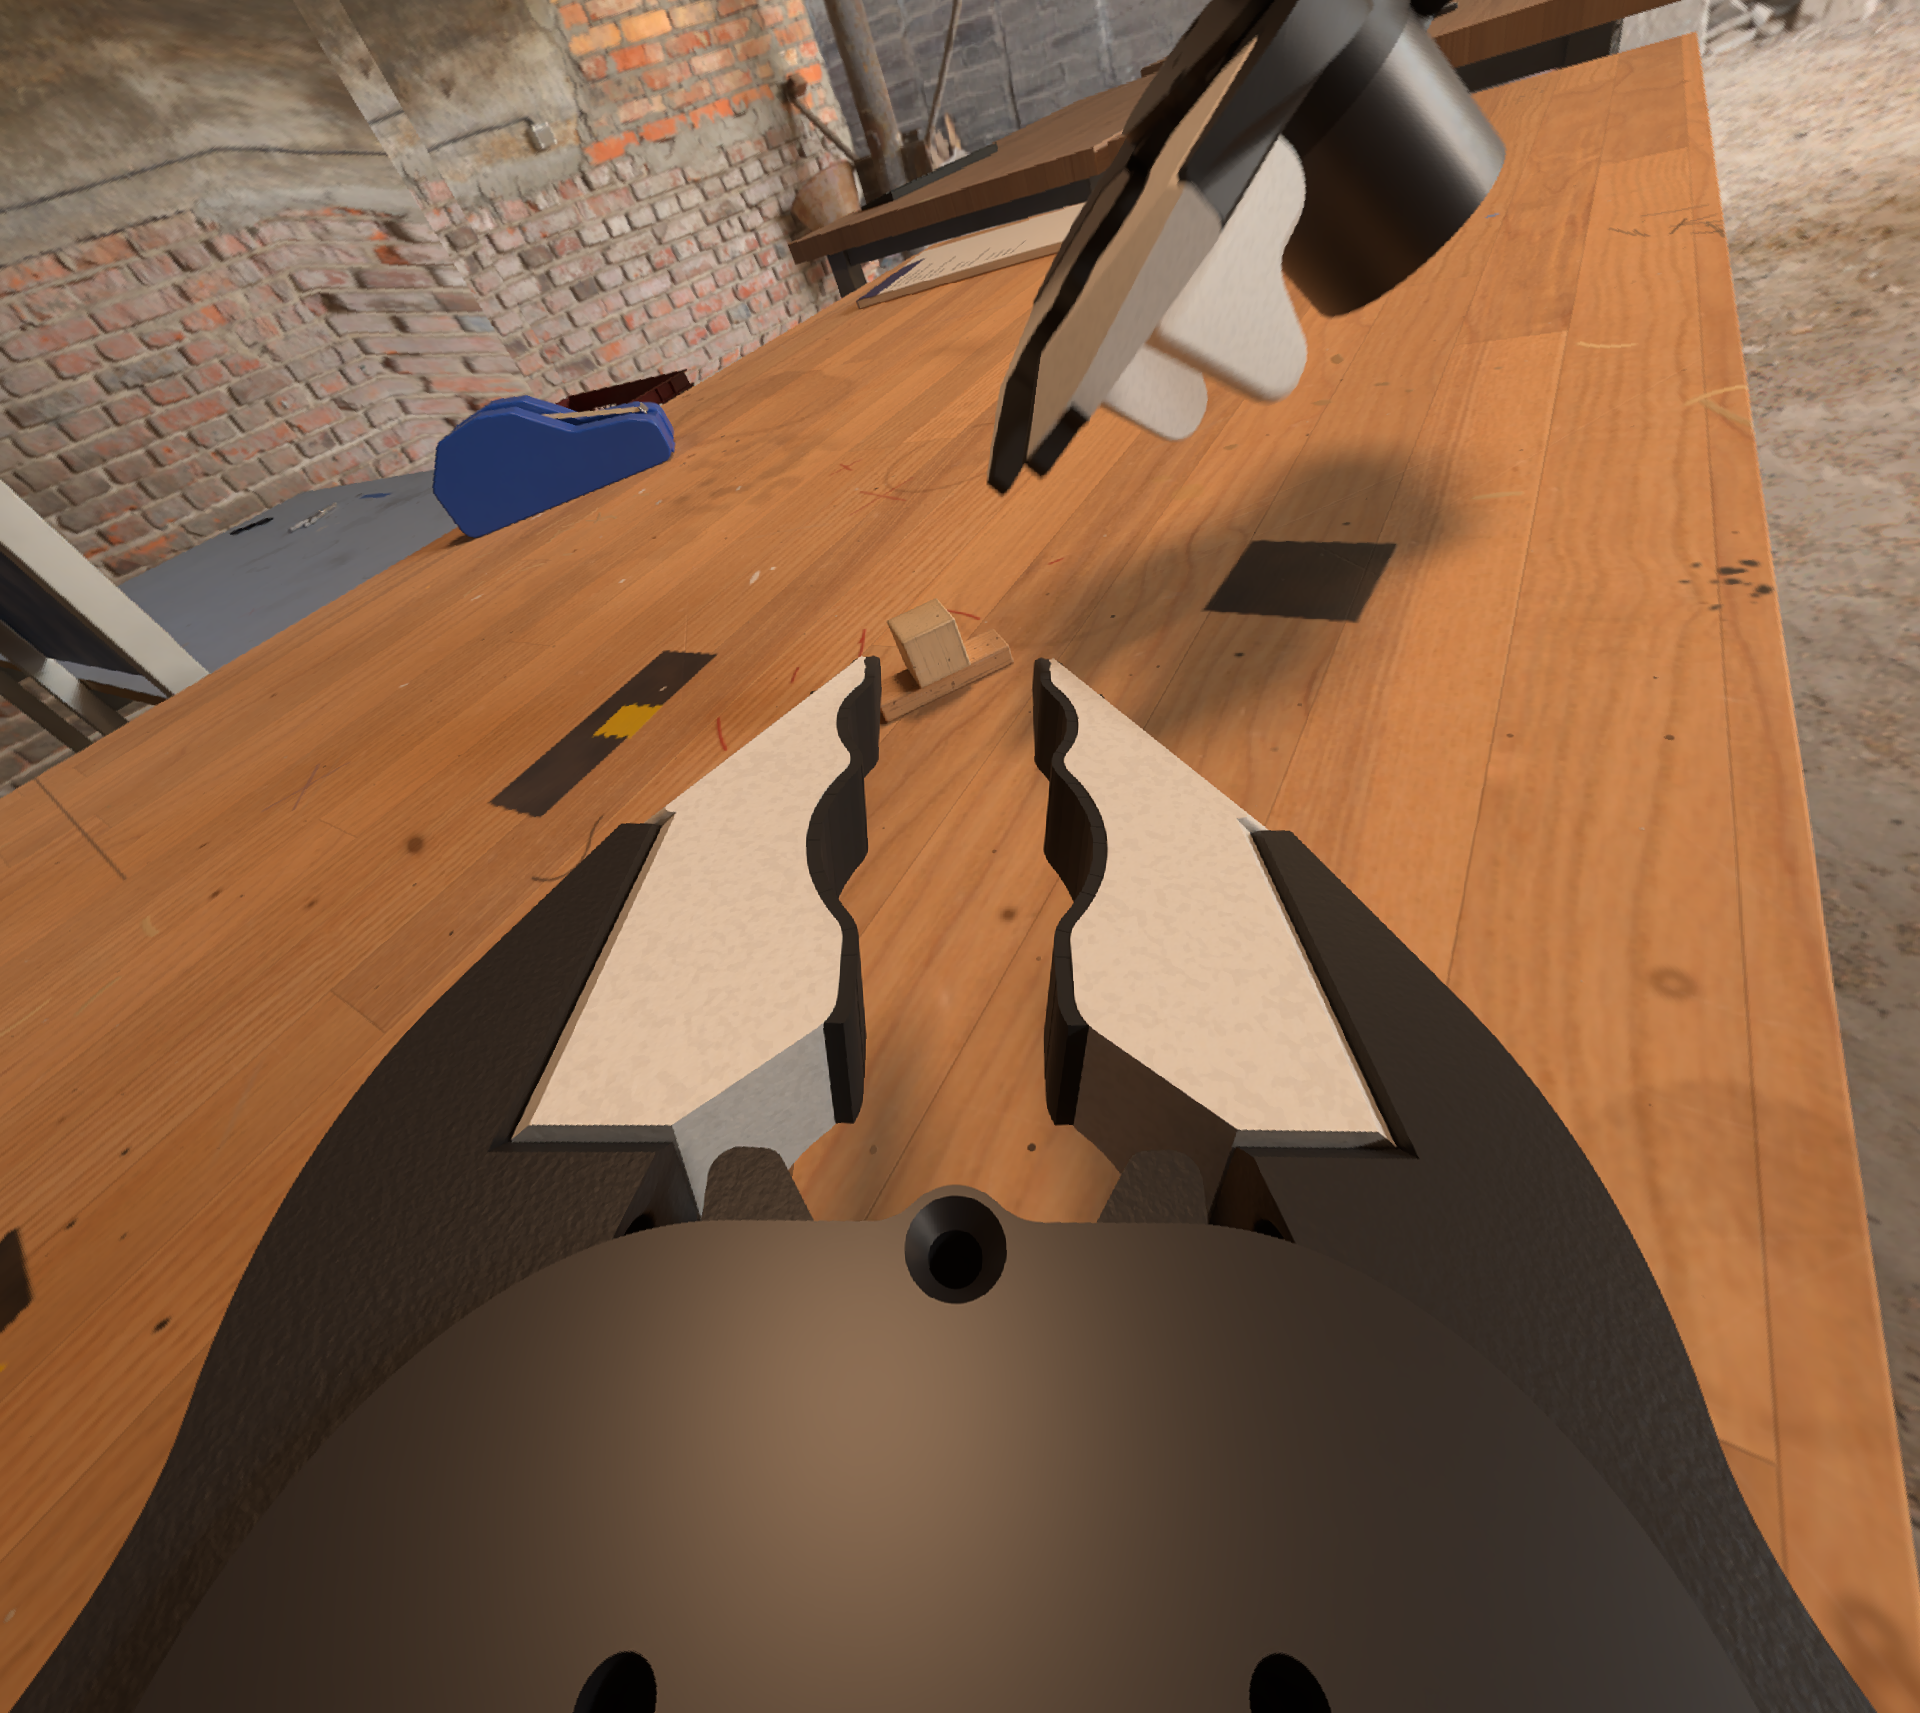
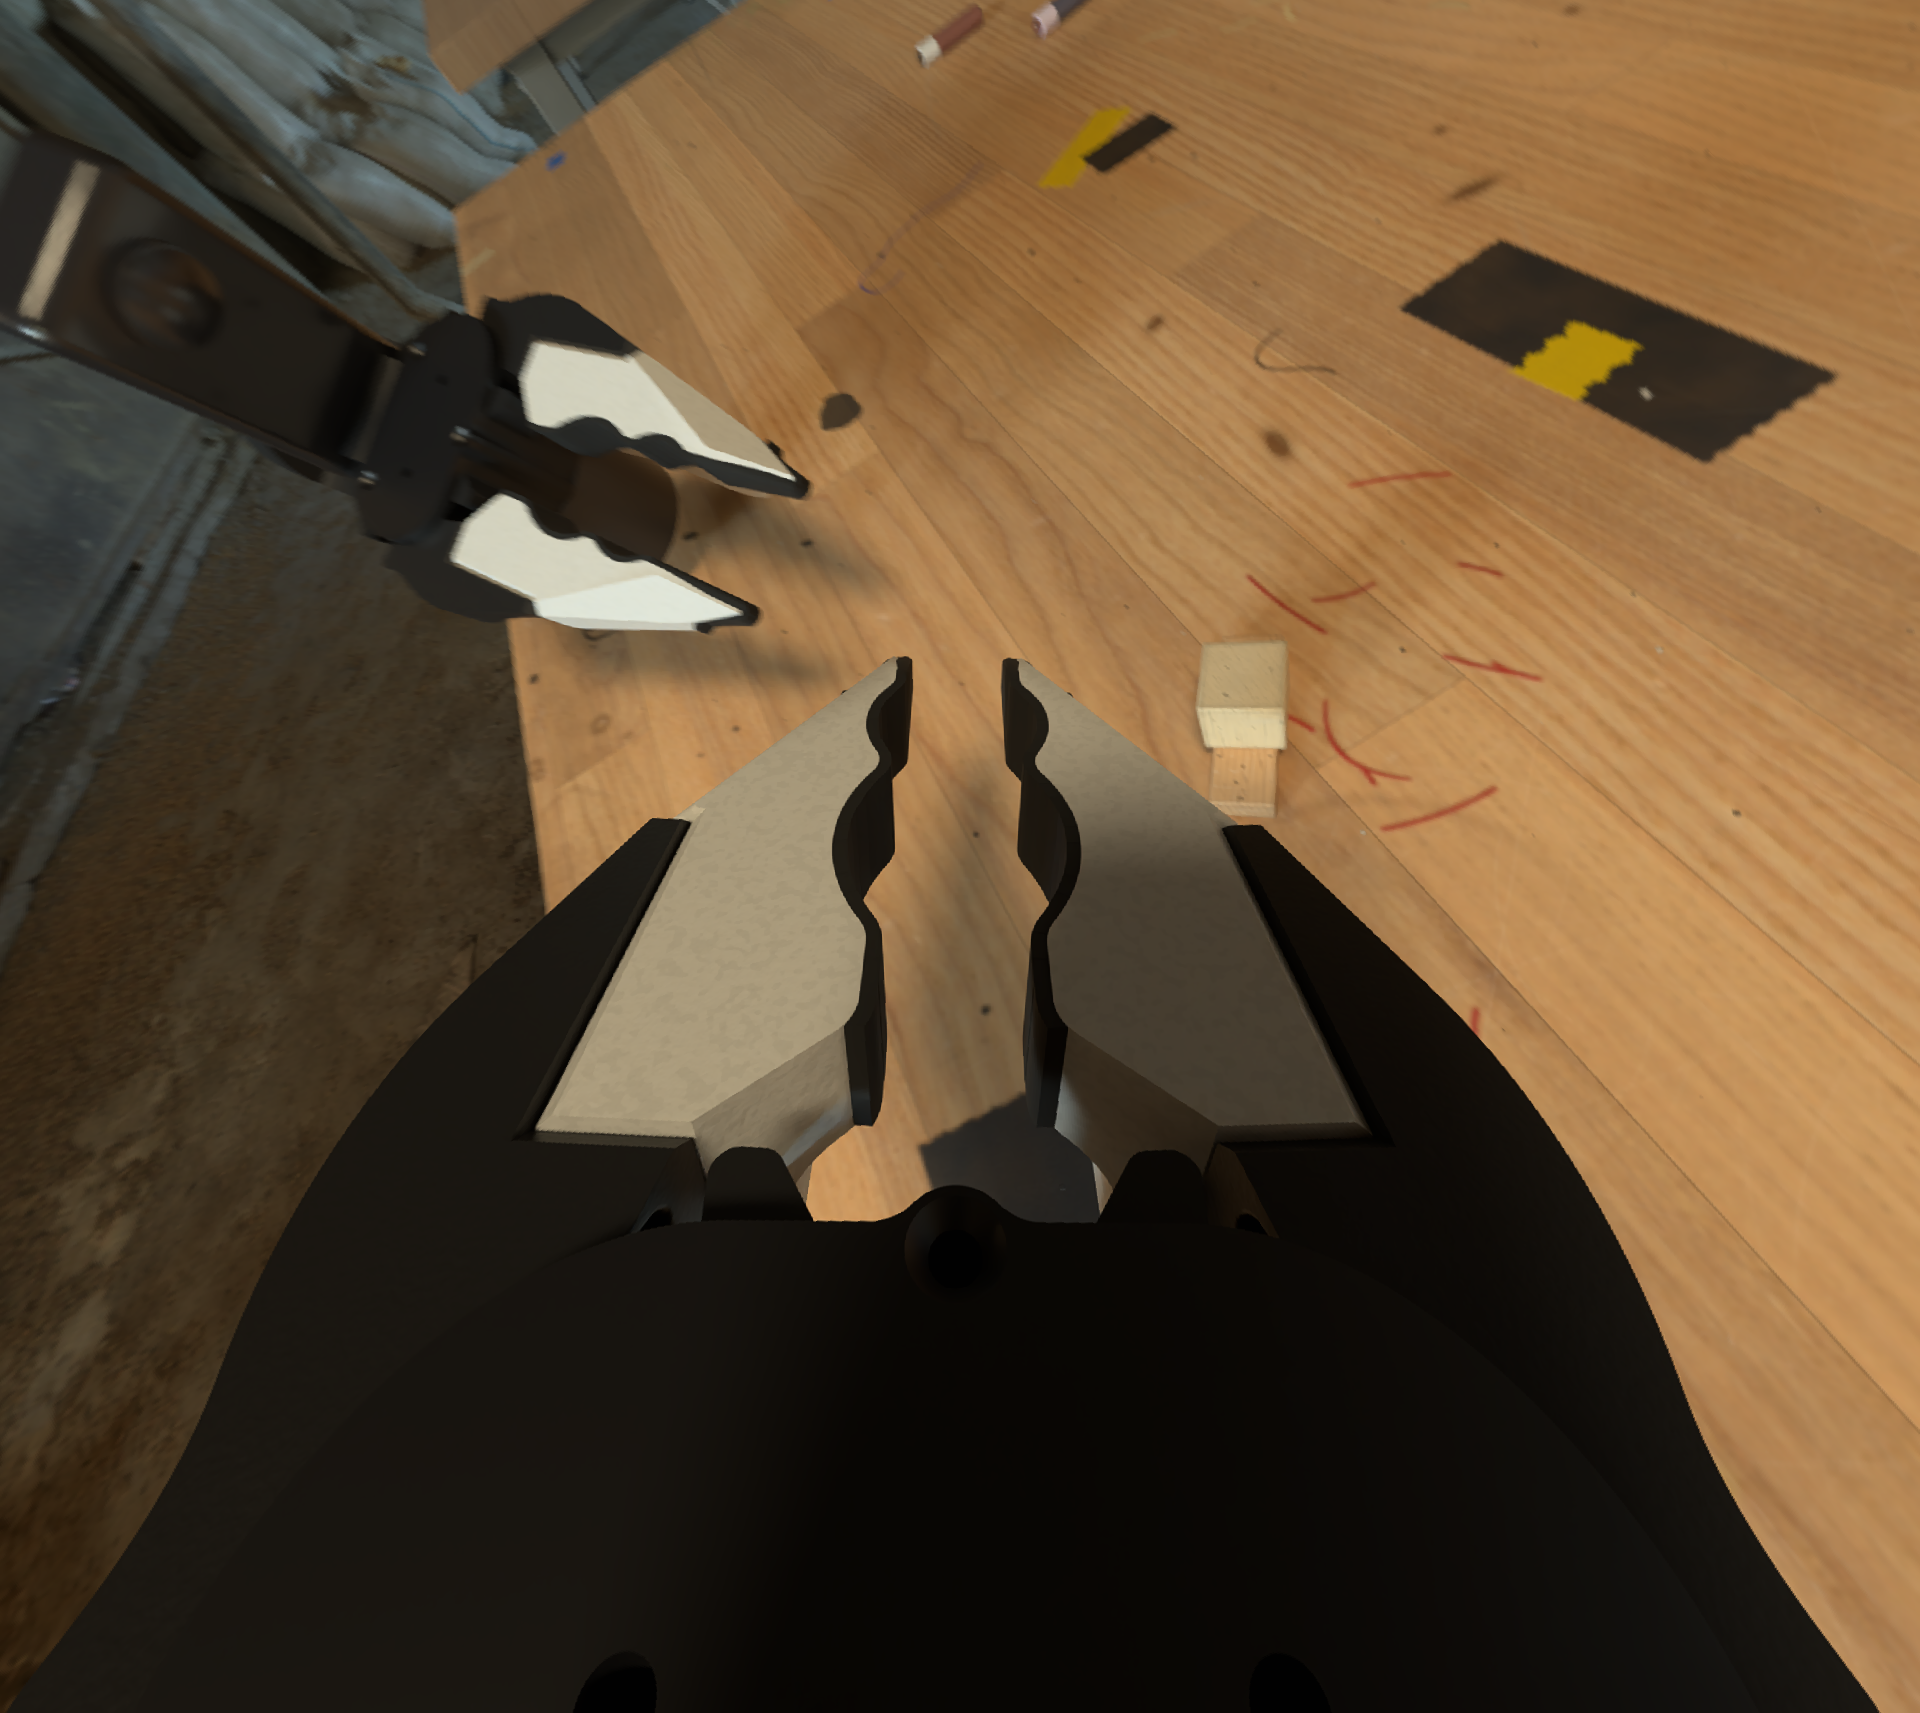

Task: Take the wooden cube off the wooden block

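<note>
A small pale wooden cube [image 1: 928,641] sits on a flat wooden block [image 1: 951,678] on the workbench. My left gripper [image 1: 954,668] is open and empty, low over the bench, its tips just short of the block. The cube [image 2: 1242,691] and block [image 2: 1244,778] also show in the right wrist view, to the right of my right gripper [image 2: 956,668], which is open and empty above the bench. The right gripper [image 1: 1023,458] hangs above and beyond the cube in the left wrist view. The left gripper [image 2: 774,546] shows at the left in the right wrist view.
A blue case [image 1: 551,458] lies at the far left of the wooden workbench [image 1: 1455,832]. Black tape patches [image 1: 1299,580] [image 2: 1616,362] and red scribbles mark the top. Two small cylinders [image 2: 951,34] lie far off. The bench edge [image 2: 520,728] drops to the floor at left.
</note>
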Available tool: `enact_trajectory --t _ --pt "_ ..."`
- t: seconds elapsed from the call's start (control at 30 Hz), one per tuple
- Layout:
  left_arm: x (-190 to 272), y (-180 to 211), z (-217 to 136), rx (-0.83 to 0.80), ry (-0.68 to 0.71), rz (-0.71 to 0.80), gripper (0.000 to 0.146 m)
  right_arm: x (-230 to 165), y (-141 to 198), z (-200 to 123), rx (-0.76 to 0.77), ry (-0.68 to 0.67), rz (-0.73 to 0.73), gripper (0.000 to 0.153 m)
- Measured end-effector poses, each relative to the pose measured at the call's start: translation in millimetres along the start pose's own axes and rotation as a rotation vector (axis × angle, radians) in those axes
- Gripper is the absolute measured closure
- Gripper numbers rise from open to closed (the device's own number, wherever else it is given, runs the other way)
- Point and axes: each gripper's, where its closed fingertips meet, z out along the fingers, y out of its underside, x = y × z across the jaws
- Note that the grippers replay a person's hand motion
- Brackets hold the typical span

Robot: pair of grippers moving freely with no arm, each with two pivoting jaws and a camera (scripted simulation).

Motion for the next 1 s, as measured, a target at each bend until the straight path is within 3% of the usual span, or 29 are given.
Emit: enact_trajectory --t 0.17,0.33,0.6,0.77,0.8,0.93,1.0 --pt "2 2 0 -0.01 0.009 -0.009 0.117 32 17 17 -0.065 0.154 -0.028 0.136" --pt "-2 4 0 -0.018 0.012 -0.045 0.117 61 14 26 -0.093 0.359 -0.188 0.128" --pt "-14 16 1 -0.054 -0.021 -0.102 0.117 74 27 39 -0.186 0.4 -0.199 0.122" --pt "-19 25 4 -0.077 -0.022 -0.152 0.117 69 19 40 -0.154 0.395 -0.229 0.133" --pt "-20 27 4 -0.081 -0.025 -0.162 0.117 58 11 41 -0.11 0.358 -0.235 0.133" --pt "-19 28 6 -0.091 -0.028 -0.182 0.117 -15 -27 46 0.185 -0.003 -0.159 0.133" --pt "-16 27 7 -0.091 -0.018 -0.194 0.117 -28 -27 52 0.198 -0.021 -0.203 0.133"
